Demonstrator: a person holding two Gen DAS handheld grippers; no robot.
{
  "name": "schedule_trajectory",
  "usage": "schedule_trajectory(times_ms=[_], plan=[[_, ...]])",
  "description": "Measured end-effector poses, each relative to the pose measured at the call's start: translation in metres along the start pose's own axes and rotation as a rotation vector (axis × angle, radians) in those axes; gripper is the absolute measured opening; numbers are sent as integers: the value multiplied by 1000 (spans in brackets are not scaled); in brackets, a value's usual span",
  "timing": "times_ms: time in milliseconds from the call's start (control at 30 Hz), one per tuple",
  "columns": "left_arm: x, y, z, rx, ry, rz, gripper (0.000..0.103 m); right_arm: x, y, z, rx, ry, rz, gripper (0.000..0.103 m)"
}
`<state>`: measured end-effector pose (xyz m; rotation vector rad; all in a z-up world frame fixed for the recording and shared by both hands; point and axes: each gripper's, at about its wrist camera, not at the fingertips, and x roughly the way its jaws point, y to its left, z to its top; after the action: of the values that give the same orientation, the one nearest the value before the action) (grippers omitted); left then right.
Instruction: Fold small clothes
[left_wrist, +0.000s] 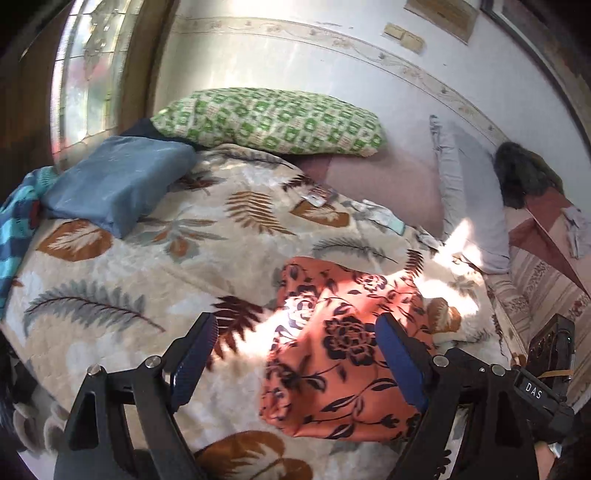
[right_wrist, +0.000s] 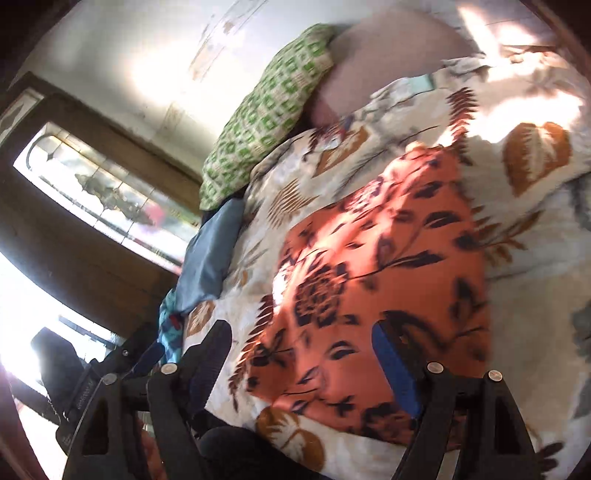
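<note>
Left gripper hangs over the bed with its jaws spread wide, nothing between them; I see both blue pads apart above the orange floral garment. Right gripper is likewise spread, tilted steeply so its view rolls sideways, hovering low over the same garment without gripping it. I can see the right gripper's body at the left view's lower right edge, so the two sit close together.

Garment lies in a compact, roughly rectangular shape on the leaf-print blanket, partly in a sun patch. Behind it: a green checked pillow against the white wall, a folded blue cloth to the left, a striped teal fabric at the bed's edge, and a pale grey pillow to the right. Patterned glass door at far left.
</note>
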<state>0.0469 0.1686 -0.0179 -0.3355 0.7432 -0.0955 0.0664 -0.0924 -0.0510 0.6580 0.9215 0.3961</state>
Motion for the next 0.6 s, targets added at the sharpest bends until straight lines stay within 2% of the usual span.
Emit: schedule_trajectory(times_ms=[33, 67, 133, 167, 200, 233, 267, 367, 433, 467, 533, 600], plan=[[20, -9, -4, 36, 38, 7, 88, -8, -16, 4, 23, -8, -38, 81], [47, -16, -12, 88, 92, 64, 88, -14, -31, 7, 42, -12, -74, 81], [111, -16, -40, 155, 308, 229, 88, -17, -59, 7, 70, 15, -144, 81], [127, -9, -52, 127, 360, 203, 88, -16, -73, 8, 94, 45, -152, 81], [123, 0, -53, 51, 326, 162, 88, -13, -85, 8, 114, 86, -133, 81], [119, 5, -48, 5, 330, 145, 88, -9, -91, 7, 131, 115, -113, 81], [114, 3, -41, 0, 324, 146, 88, -8, -94, 7, 134, 119, -77, 81], [89, -11, -22, 53, 191, 158, 88, -1, -94, 10, 138, 109, 36, 81], [83, -25, -13, 57, 155, 95, 88, 16, -100, 7, 146, 150, 27, 81], [82, -31, -8, 64, 140, 63, 88, 26, -107, 2, 165, 182, 8, 73], [88, -51, -4, 129, 122, 34, 88, 28, -119, -9, 224, 176, 44, 45], [112, -69, -10, 233, 154, 84, 88, 20, -122, -17, 268, 140, 56, 41]])
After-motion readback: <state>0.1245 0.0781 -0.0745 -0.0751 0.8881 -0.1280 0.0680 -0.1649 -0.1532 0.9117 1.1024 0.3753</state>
